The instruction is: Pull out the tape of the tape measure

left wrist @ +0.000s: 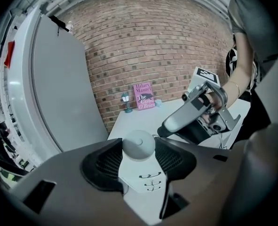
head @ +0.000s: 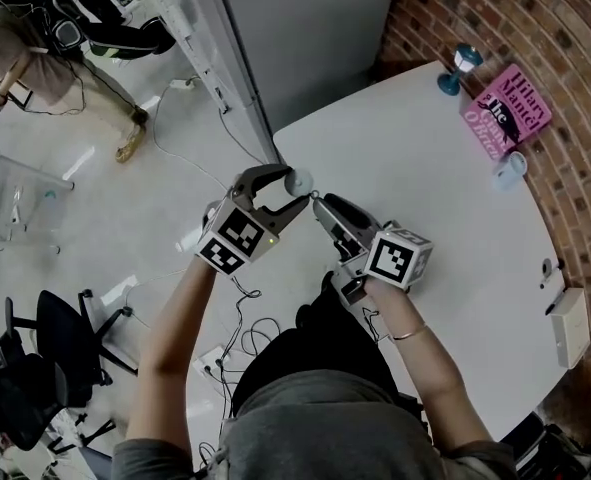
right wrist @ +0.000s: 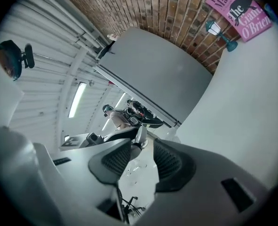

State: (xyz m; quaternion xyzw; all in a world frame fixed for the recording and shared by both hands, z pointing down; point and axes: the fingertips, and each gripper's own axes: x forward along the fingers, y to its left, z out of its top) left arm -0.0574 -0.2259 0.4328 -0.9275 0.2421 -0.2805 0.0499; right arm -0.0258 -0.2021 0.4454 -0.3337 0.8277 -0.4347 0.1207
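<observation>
- The pale floor (head: 95, 208) filled the left of the head view, with a black office chair (head: 65, 333) on it and a person (head: 35, 38) standing far off at the top left.
- The white, rounded desk (head: 425, 168) ran up to a brick wall (head: 555, 28); a grey partition (head: 305, 28) stood at its far left corner.
- The left gripper (head: 293, 188) was held above the near left edge of the desk, pointing towards the wall. Its fingers were clenched on the tape measure (left wrist: 138, 145), a small round light-grey case caught between their tips, clear of the desk.
- The right gripper (right wrist: 142, 145) pointed across at the left one, its tips just beside the tape measure. Its fingers were released and stood apart, with nothing pressed between them.
- A pink book (head: 505, 111) leaned against the wall at the far side of the desk.
- A white box (head: 570, 326) sat at the desk's right edge.
- A small blue lamp (head: 459, 68) stood just left of the book, and a pale cup (head: 511, 168) sat near its other side.
</observation>
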